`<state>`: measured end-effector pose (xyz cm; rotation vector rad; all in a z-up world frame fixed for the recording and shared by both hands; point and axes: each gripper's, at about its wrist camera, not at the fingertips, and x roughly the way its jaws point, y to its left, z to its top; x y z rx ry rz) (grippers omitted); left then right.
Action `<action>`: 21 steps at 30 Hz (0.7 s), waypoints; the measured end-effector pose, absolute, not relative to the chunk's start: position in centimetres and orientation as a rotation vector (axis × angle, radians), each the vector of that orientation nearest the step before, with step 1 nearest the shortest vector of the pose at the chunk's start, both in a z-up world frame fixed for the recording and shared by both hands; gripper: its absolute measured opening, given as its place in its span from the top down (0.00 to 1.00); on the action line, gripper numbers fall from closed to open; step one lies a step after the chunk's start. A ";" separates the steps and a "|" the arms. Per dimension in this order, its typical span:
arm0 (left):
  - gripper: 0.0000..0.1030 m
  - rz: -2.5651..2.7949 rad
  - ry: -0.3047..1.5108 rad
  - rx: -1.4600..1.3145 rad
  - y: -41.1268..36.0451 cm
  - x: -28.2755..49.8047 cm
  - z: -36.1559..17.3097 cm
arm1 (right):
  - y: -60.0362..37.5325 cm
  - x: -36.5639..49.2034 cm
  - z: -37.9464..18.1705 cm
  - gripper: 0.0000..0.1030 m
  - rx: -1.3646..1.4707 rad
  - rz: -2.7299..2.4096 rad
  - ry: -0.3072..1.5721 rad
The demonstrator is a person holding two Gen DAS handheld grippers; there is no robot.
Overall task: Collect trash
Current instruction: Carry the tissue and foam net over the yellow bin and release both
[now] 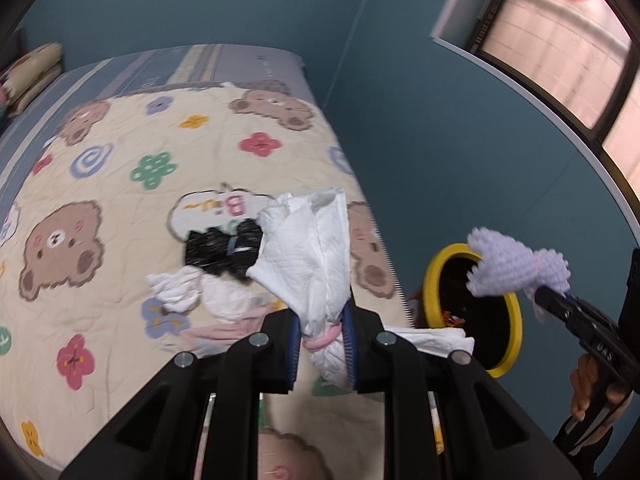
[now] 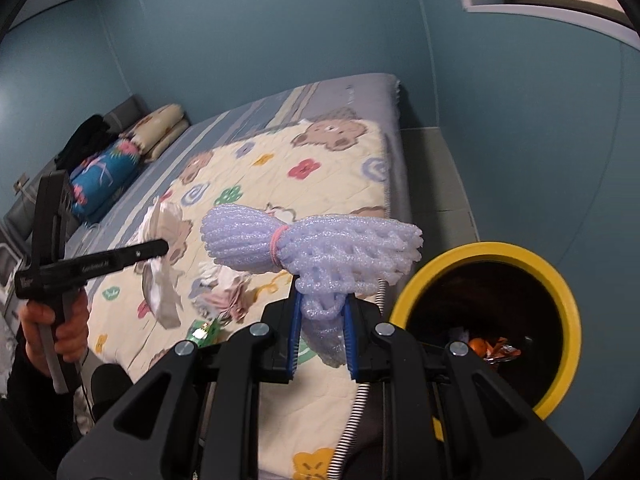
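Observation:
My left gripper (image 1: 322, 344) is shut on a white paper-towel bundle (image 1: 308, 248) tied with a pink band, held above the bear-print quilt (image 1: 120, 184). My right gripper (image 2: 322, 336) is shut on a lavender foam net (image 2: 320, 248) bound by a pink band, held left of the yellow-rimmed bin (image 2: 560, 288). The bin holds orange wrappers (image 2: 492, 348). In the left wrist view the foam net (image 1: 516, 268) hangs over the bin's rim (image 1: 440, 264). On the quilt lie a black wrapper (image 1: 224, 248), crumpled white tissues (image 1: 176, 288) and a green packet (image 2: 204, 332).
The bed runs along a blue wall, with pillows (image 2: 160, 128) and a blue floral cushion (image 2: 104, 176) at its far end. A window (image 1: 560, 40) is high on the right. The bin stands on the floor by the bed's right edge. A hand (image 2: 52, 328) holds the left gripper.

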<state>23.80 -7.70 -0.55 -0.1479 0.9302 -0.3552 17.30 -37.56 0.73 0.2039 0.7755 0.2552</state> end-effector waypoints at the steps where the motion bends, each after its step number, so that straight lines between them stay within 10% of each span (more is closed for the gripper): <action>1: 0.84 -0.365 0.932 -0.143 -8.3 23.9 -0.5 | -38.2 17.3 0.9 0.83 0.213 0.245 0.771; 21: 0.84 -0.527 0.960 -0.056 -20.5 25.4 -1.2 | -47.6 16.7 0.3 0.83 0.331 0.050 0.728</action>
